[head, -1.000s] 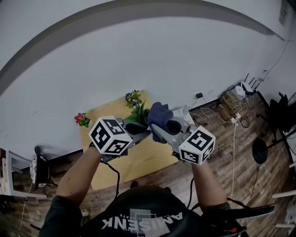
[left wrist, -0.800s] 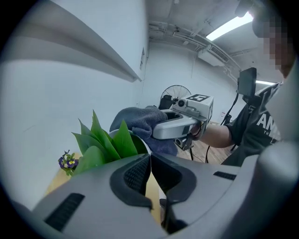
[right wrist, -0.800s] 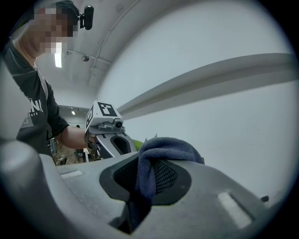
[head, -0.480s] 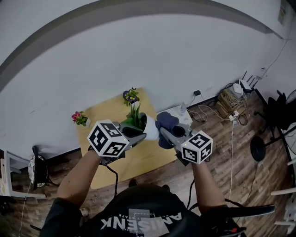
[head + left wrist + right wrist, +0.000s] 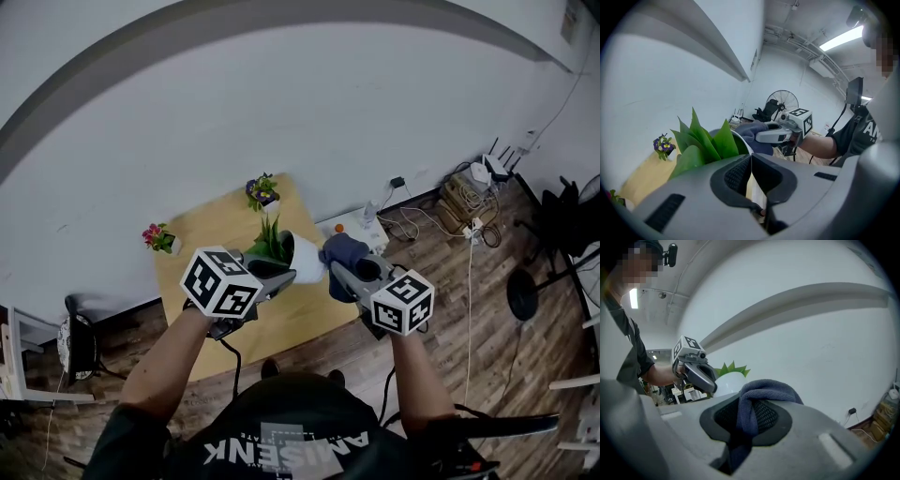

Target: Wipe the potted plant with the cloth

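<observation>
A potted plant with green leaves in a white pot hangs above the yellow table. My left gripper is shut on the pot's rim. In the left gripper view the leaves rise just beyond the jaws of the left gripper. My right gripper is shut on a dark blue cloth. The cloth lies against the pot's right side. In the right gripper view the cloth bunches out of the right gripper, with the pot behind it.
Two small flower pots stand at the table's far edge, a purple one and a pink one. A low white stand sits right of the table. Cables and power strips lie on the wooden floor at right.
Both grippers have sunk. The cloth has come down from above the leaves to the right side of the white pot.
</observation>
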A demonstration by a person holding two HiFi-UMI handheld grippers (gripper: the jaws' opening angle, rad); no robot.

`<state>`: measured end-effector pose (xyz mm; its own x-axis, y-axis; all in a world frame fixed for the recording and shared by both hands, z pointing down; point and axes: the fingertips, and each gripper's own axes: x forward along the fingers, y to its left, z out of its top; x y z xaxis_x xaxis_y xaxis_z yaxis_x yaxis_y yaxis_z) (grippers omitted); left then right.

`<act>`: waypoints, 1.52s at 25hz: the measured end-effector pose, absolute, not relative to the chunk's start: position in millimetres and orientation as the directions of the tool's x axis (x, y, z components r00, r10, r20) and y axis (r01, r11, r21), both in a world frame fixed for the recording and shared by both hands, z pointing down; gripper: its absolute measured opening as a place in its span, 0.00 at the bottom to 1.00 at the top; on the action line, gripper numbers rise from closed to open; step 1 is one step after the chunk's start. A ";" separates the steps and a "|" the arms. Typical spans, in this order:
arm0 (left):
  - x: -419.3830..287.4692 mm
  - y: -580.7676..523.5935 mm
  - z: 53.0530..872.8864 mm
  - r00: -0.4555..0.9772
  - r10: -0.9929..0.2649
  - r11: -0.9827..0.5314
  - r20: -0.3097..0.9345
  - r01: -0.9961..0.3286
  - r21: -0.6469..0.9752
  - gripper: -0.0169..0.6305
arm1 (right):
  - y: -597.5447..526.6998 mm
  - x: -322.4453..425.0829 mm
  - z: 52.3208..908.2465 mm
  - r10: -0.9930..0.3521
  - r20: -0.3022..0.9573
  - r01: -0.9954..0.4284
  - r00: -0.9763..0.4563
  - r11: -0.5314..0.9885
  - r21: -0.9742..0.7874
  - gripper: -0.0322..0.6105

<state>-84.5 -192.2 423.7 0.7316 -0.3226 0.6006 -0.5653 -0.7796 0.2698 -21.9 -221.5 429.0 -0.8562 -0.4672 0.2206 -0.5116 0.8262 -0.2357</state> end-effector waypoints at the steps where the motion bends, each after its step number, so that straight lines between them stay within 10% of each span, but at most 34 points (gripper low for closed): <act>1: -84.5 -193.2 423.9 0.729 -0.327 -0.774 0.601 -0.571 0.272 0.04 | -218.8 -25.7 420.2 -0.465 0.206 -0.504 -0.861 0.834 -0.224 0.13; 38: -98.9 -209.4 410.5 0.725 -0.402 -0.671 0.560 -0.649 0.359 0.04 | -217.4 -31.1 463.3 -0.516 0.285 -0.581 -0.808 0.778 -0.238 0.13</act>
<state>-98.9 -209.4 410.5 0.7249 -0.4015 0.5597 -0.6489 -0.6708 0.3592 -31.1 -217.4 463.3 -0.8076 -0.5162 0.2852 -0.5814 0.7782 -0.2376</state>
